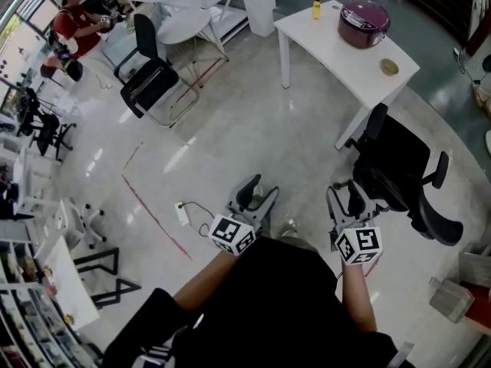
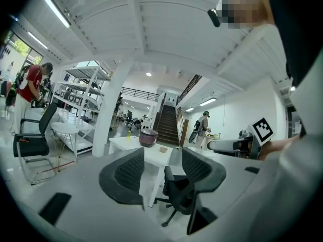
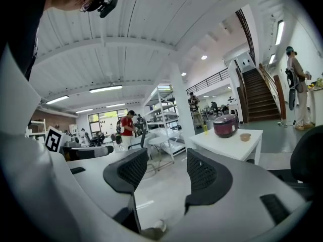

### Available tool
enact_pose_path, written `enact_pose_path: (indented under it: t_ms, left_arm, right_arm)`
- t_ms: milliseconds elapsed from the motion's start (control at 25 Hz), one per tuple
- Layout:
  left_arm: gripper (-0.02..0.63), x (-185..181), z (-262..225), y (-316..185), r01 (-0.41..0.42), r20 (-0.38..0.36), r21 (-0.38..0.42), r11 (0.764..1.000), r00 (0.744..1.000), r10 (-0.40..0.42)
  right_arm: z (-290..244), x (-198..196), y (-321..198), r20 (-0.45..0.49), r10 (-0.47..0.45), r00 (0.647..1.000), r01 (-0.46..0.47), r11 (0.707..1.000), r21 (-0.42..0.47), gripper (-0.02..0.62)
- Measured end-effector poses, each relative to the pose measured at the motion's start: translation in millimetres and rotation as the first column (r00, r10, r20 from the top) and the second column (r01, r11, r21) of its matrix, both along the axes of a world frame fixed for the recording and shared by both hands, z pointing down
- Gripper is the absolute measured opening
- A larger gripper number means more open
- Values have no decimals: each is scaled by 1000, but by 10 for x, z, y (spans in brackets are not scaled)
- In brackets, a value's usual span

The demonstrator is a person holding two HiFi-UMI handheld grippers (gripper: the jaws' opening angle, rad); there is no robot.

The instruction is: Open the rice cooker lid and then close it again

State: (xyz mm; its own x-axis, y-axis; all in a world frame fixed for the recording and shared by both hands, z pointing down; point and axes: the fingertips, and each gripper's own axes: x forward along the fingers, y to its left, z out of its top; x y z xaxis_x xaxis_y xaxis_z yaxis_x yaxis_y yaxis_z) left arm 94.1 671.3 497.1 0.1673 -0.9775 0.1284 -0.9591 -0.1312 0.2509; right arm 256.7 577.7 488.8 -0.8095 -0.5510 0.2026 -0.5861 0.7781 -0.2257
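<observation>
On the white table [image 1: 326,43], rice cooker [image 1: 364,23] sits closed, well away from me. Left gripper [image 1: 256,193] and right gripper [image 1: 345,199]: jaws apart, empty. Get round the black chair [image 1: 395,176] beside the table first, then approach the cooker's front squarely.

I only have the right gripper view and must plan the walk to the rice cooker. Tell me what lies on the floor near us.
Observer: A white power strip lies there, just left of the left gripper in the head view.
Operator: Report that gripper's jaws.
Observer: They stand apart with nothing between them, as the left gripper view shows.
Operator: A dark shape fills my right edge. Identify it.
Observer: It is a black office chair, standing by the near leg of the white table that holds the rice cooker.
</observation>
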Motion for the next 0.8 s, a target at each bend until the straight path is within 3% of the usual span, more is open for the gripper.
enact_pose_path:
  t_ms: [160, 360, 560, 800]
  left_arm:
    - [213, -111, 30, -49, -2, 1, -1, 1000, 1000, 2]
    - [219, -165, 49, -341, -94, 0, 5, 996, 996, 94]
    - [219, -457, 99, -919, -133, -36, 35, 990, 990, 134]
    - [219, -964, 212, -1801, -232, -50, 6, 973, 971, 232]
  right_arm:
    - [41, -136, -43, -6, -15, 1000, 15, 1000, -5, 215]
    - [148, -455, -185, -32, -47, 998, 46, 998, -33, 215]
    - [261, -773, -628, -54, -19, 998, 17, 999, -39, 215]
    - [303, -1373, -1343, -73, 25, 997, -31, 996, -79, 215]
